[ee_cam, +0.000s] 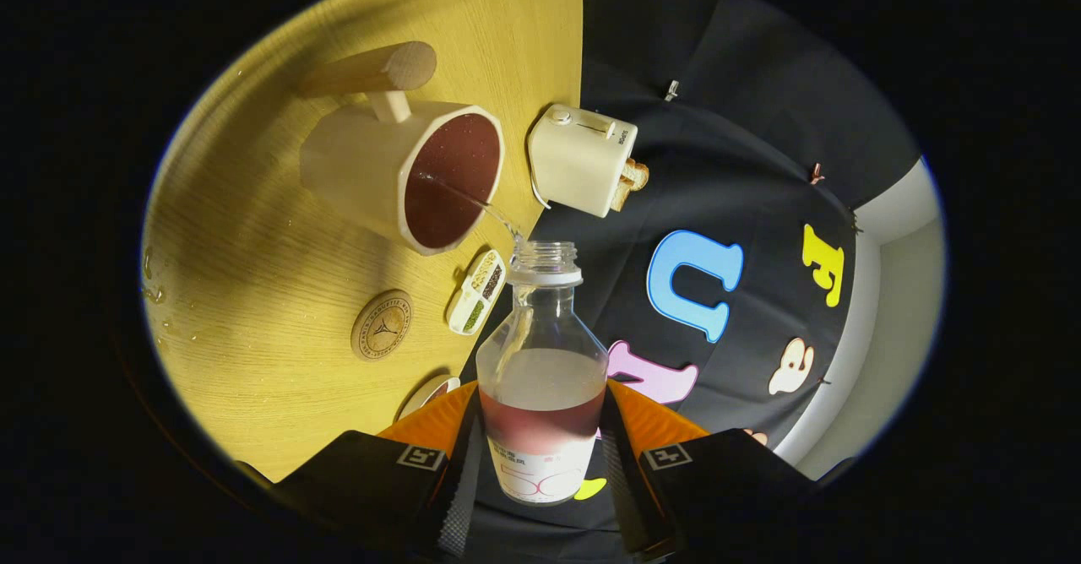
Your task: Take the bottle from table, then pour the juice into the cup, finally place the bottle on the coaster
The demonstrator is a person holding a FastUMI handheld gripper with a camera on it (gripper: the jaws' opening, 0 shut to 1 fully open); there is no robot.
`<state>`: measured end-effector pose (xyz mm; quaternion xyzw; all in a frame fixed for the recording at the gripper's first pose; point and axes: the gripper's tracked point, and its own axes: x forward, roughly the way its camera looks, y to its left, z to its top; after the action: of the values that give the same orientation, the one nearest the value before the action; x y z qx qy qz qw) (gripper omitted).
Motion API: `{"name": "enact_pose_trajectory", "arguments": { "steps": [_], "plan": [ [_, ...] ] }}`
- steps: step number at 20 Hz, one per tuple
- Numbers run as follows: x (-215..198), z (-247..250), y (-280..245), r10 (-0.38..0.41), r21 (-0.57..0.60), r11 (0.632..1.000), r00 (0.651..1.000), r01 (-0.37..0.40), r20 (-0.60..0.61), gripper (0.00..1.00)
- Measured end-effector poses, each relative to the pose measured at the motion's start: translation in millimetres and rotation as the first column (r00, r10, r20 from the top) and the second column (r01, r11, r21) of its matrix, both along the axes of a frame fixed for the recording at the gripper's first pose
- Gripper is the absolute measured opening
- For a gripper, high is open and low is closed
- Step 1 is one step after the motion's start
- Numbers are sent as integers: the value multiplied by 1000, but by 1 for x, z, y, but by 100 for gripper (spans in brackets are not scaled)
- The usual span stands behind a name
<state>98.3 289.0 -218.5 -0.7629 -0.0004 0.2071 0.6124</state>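
**Mid-pour, coaster's next**

The tongs (540, 463) are clamped on the bottle (541, 378), both fingers pressing its lower sides. It's tipped over, neck pointing away from the tongs, a thin stream landing in the cup (405, 180). The coaster (381, 325) sits on the table (253, 277) beside the cup, nearer the tongs, so my guess is a short swing over.

Table (279, 294): cup (397, 176), coaster (381, 325), toaster (581, 159), tray (477, 291).

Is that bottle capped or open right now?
Open. The bottle, held between the tool's fingers, has a bare mouth, and a thin stream runs from it into the cup.
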Motion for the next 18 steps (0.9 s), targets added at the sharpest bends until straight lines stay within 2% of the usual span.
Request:
{"name": "enact_pose_trajectory", "arguments": {
  "steps": [18],
  "plan": [
    [6,5,14,117,-103,988,992,-112,40,70]
  ]
}}
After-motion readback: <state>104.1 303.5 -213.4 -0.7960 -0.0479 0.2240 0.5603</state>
